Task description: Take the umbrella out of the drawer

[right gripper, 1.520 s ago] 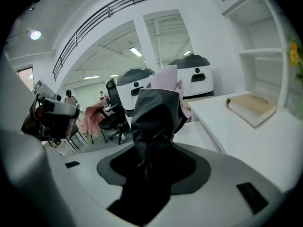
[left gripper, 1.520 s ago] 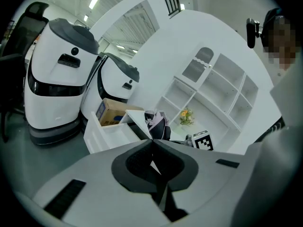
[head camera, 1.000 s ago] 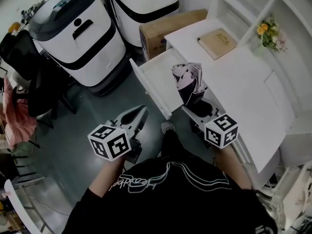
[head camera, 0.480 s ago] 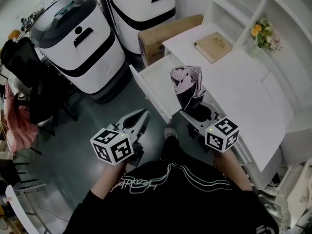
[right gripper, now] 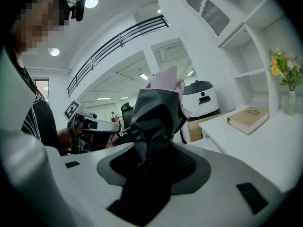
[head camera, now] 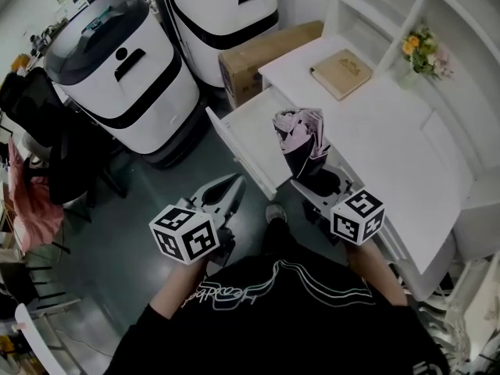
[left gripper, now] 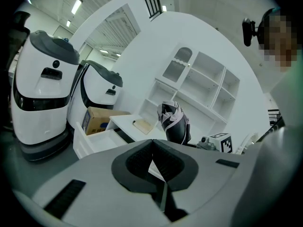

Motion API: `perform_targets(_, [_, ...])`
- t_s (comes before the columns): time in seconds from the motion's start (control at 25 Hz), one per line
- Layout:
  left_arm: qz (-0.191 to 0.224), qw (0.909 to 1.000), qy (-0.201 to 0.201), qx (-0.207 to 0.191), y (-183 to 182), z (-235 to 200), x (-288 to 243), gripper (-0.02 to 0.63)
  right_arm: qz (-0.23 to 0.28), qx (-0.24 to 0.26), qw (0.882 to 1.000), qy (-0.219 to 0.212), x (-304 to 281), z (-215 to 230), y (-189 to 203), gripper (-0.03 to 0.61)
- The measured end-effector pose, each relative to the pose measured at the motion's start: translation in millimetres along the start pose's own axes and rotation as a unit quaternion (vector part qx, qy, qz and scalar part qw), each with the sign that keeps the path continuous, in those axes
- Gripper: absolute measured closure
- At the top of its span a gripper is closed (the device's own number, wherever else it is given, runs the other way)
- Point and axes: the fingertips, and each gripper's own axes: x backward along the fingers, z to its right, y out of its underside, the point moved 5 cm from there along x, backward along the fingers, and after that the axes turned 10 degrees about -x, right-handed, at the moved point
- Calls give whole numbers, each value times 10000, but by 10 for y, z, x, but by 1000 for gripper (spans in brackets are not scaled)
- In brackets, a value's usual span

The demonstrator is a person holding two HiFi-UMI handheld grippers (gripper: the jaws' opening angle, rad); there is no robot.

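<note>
A white bench [head camera: 406,155] with white shelves [head camera: 367,10] lines the right side; dark grey floor [head camera: 156,194] spreads left, where two white machines [head camera: 117,61] and a cardboard box [head camera: 266,49] stand. Strip lights [left gripper: 75,6] glow overhead.

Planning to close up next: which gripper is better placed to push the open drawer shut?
Left, probably. The left gripper is empty and shut, near the drawer front; the right gripper is clamped on the umbrella.

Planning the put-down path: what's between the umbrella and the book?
Nothing stands there. In the head view, only bare white desk separates the umbrella, gripped in the right tongs, from the book.
</note>
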Motion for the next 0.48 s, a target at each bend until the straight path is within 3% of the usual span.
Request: perform_targets(0.48, [-31,10000,84,-4,4,56,-58,594,49,-40,10000,33,42,-6,-2,365])
